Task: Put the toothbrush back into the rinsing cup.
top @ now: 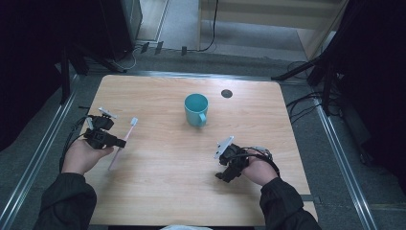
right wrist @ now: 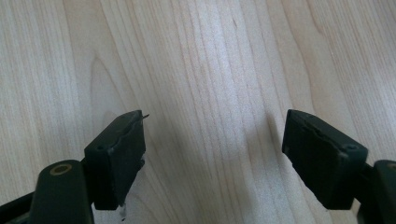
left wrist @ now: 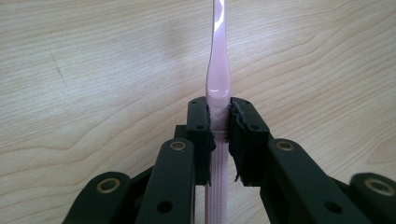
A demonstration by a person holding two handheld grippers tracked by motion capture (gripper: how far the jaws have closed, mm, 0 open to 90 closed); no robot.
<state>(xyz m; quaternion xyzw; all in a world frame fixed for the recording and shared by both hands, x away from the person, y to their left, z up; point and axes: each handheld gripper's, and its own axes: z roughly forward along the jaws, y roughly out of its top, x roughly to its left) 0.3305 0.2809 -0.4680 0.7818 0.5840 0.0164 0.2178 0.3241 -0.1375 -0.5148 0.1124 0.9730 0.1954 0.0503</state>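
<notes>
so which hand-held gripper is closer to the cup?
Right, by a small margin. The right hand-held gripper sits open below the cup and slightly right of it. The left hand-held gripper is further off to the cup's left, shut on the toothbrush.

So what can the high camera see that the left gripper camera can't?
The high view alone takes in the teal cup near the middle of the table, the right gripper with its jaws open, both hands and dark sleeves, and the floor around the table.

The left gripper view alone gives the close-up: the black pads pressed on either side of the toothbrush handle, just above its ribbed part.

Both share the pink toothbrush, the left gripper holding it, and the pale wooden table.
</notes>
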